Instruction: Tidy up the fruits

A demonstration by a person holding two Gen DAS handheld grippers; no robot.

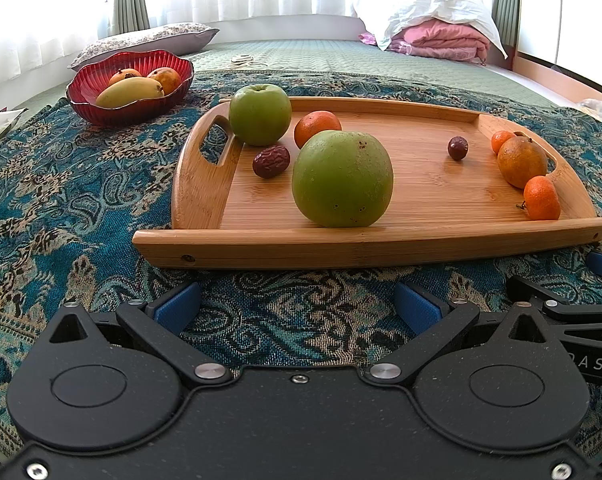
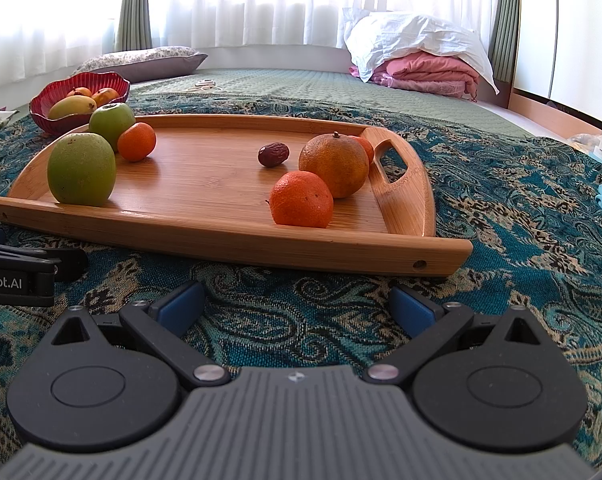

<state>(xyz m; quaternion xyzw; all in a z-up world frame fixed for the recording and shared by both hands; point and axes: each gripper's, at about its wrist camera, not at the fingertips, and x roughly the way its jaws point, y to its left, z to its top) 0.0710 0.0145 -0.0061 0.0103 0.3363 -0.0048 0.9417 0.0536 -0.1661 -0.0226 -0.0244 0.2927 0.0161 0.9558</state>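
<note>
Left wrist view, my left hand-held gripper (image 1: 297, 300) spread wide, empty, before the tray (image 1: 365, 246), my right hand-held gripper (image 2: 297, 300) likewise released.

Tray (image 1: 197, 184) – 2 green apples (image 1: 342, 179), 4 oranges (image 1: 522, 162), 2 dates (image 1: 271, 161).

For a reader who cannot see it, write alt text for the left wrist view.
A wooden tray on a patterned cloth holds two green apples, small oranges and two red dates. A red bowl of fruit sits behind it, left. The open left gripper hangs before the tray.
</note>
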